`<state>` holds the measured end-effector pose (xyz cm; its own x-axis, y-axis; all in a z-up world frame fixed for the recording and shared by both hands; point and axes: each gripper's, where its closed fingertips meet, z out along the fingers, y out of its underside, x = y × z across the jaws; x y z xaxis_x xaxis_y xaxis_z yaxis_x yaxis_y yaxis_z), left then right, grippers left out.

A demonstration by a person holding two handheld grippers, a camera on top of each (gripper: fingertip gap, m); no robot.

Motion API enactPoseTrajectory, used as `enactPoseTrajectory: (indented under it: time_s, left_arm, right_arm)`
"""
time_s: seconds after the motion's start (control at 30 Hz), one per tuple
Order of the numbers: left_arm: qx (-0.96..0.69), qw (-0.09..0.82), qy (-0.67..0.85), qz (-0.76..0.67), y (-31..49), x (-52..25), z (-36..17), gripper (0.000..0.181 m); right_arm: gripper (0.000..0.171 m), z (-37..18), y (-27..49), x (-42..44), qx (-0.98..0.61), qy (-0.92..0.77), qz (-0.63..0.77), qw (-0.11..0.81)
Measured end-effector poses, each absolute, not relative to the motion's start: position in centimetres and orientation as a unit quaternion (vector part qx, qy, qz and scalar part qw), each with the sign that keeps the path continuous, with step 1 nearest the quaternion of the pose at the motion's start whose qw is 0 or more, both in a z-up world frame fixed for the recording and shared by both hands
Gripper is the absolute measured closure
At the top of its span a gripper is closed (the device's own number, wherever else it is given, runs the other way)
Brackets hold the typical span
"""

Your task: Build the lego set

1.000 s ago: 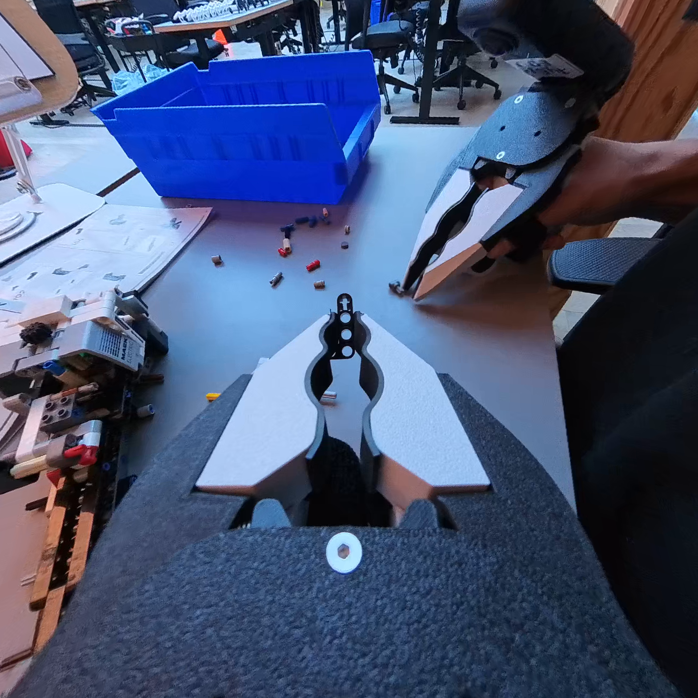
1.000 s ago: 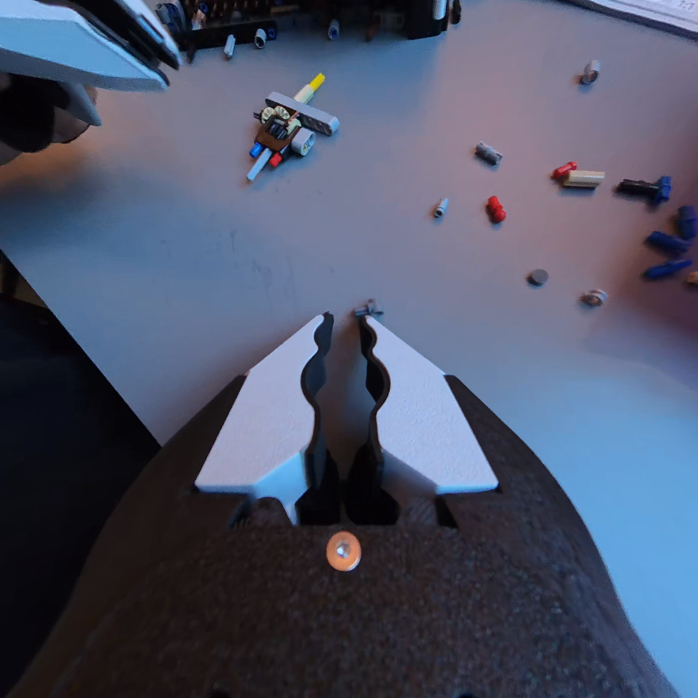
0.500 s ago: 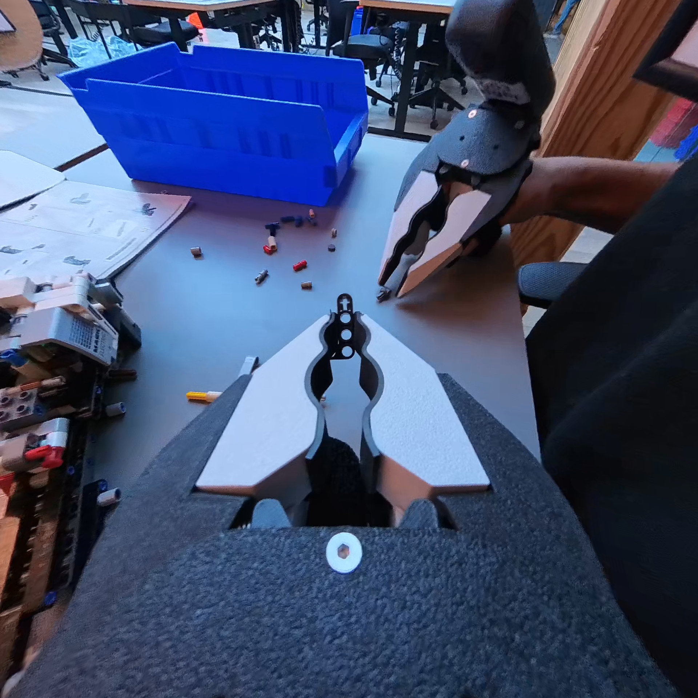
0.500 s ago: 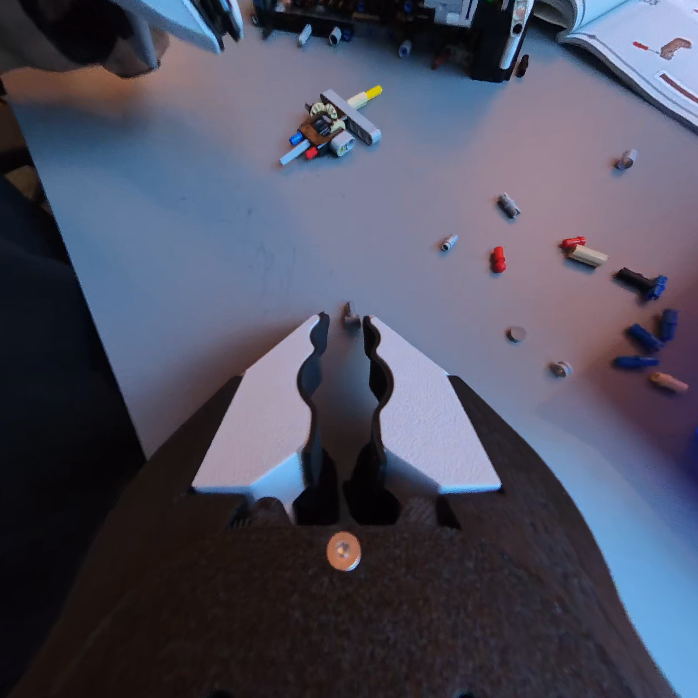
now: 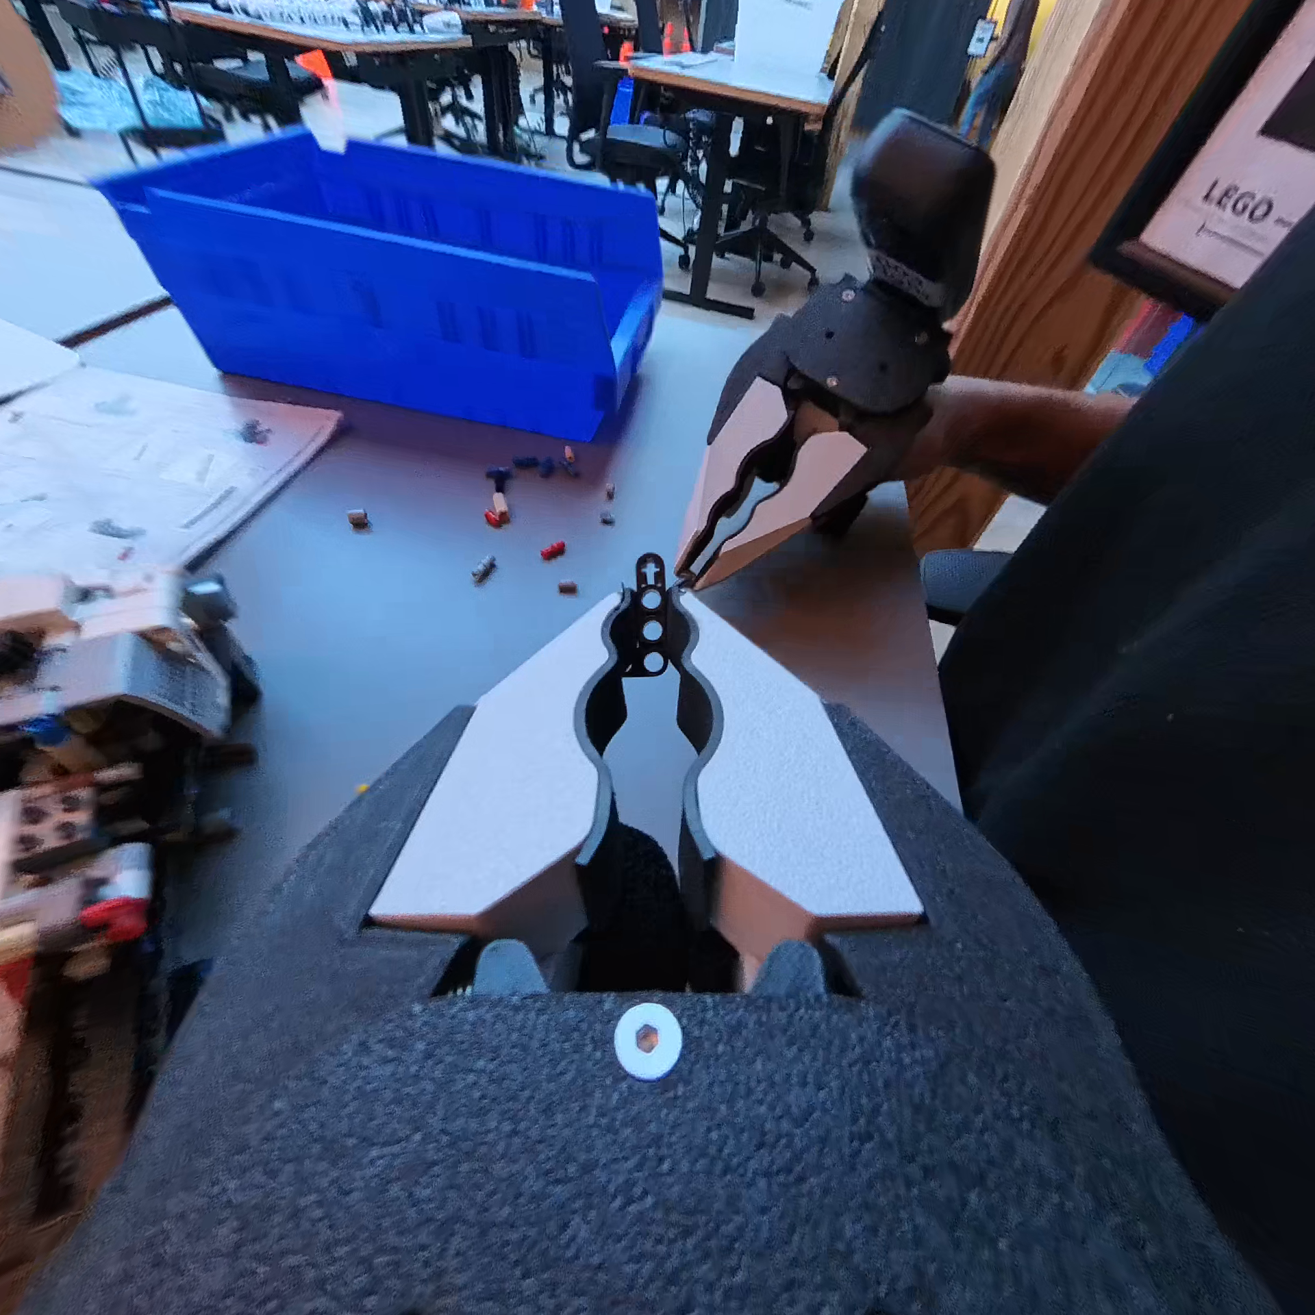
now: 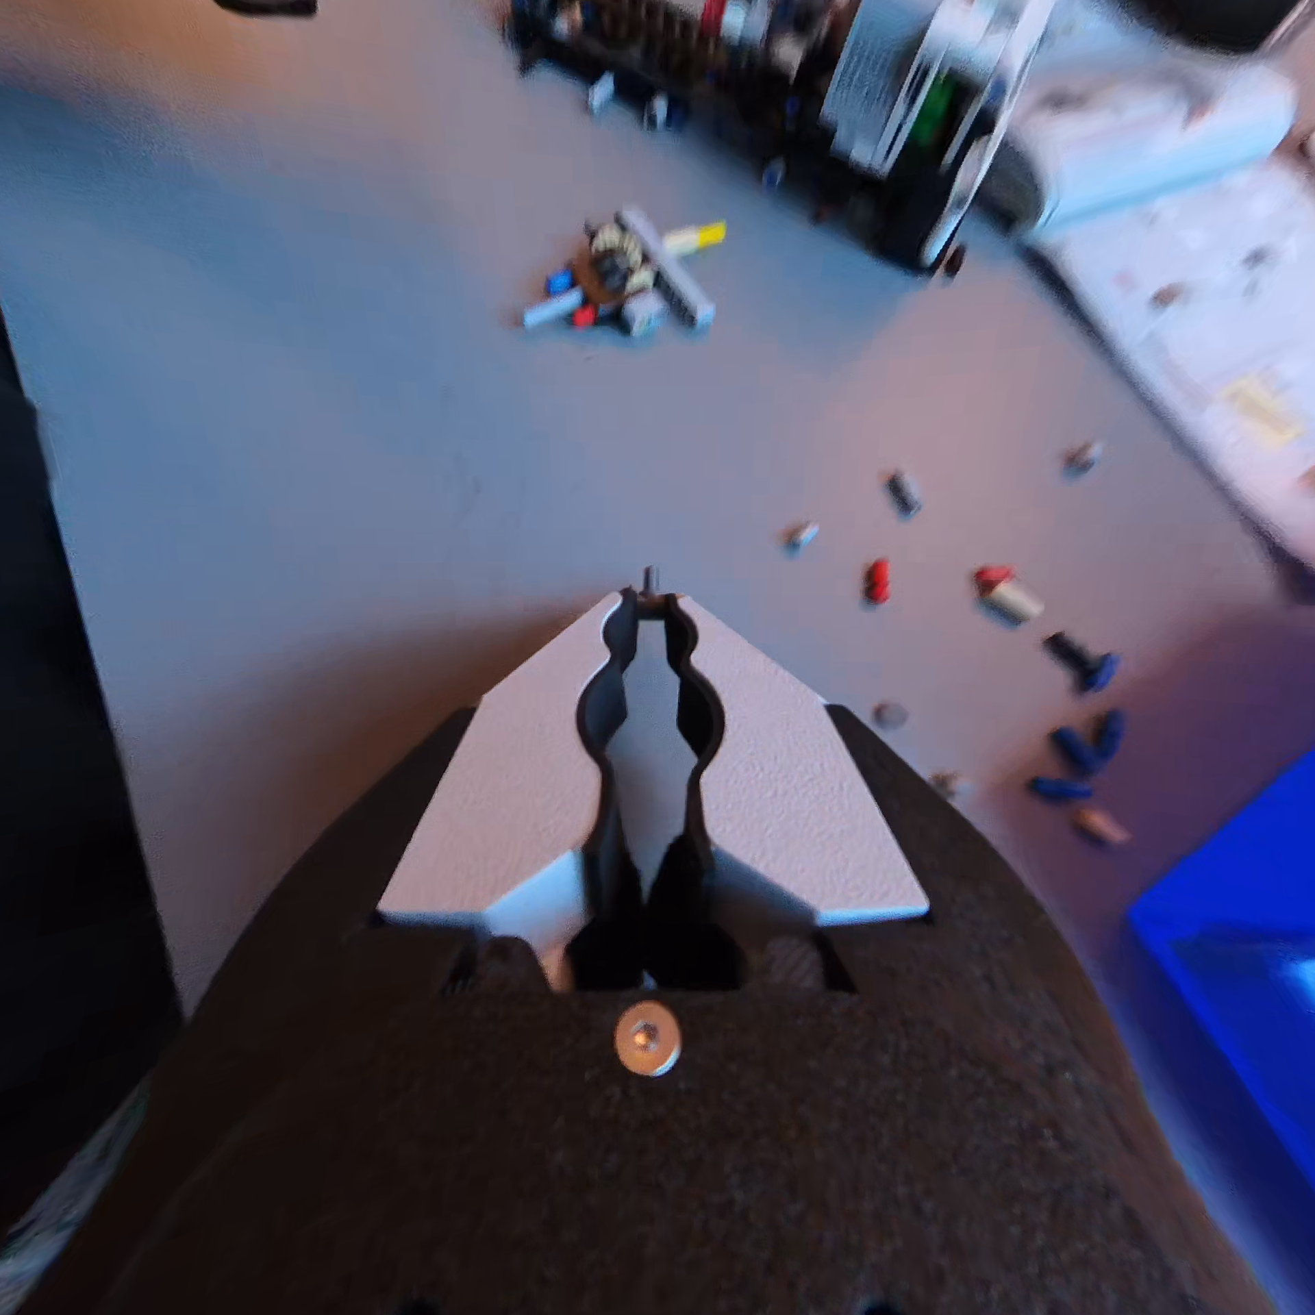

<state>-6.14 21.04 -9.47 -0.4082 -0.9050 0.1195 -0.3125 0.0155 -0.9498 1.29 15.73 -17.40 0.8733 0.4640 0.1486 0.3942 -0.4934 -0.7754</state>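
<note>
The left gripper (image 5: pixel 651 605) is clenched on a black beam (image 5: pixel 651 619) with holes, held upright so its holes face outward. The right gripper (image 6: pixel 649 601) pinches what looks like a small grey pin (image 6: pixel 648 578) (blurred), its tip almost meeting the beam, probably to push the pin into a hole. Beyond, loose pieces (image 5: pixel 551 550) scatter over the grey table (image 5: pixel 398 626), the half-built model (image 5: pixel 107 711) to the left, then a blue bin (image 5: pixel 398 320) and office desks.
</note>
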Motion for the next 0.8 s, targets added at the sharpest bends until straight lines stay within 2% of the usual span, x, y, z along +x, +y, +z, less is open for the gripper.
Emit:
enactPoseTrajectory:
  time_s: [0.23,0.33,0.5,0.8]
  left_arm:
    - [-0.44,0.316,0.588,-0.6,27.2,-5.2,-0.1,0.177]
    - [-0.438,0.323,0.586,-0.601,29.5,-4.0,1.0,0.177]
    - [-0.404,0.349,0.614,-0.581,28.7,-3.8,-1.6,0.177]
    - [-0.35,0.343,0.654,-0.577,23.9,-5.6,-5.2,0.177]
  right_arm:
    - [0.165,-6.6,23.0,3.3,-0.747,-0.326,-0.066,0.575]
    - [0.165,-3.8,27.0,2.4,-0.694,-0.359,-0.072,0.62]
    - [0.165,-4.0,29.4,-0.7,-0.658,-0.339,-0.052,0.67]
    - [0.165,-7.3,23.9,-1.4,-0.684,-0.251,-0.111,0.676]
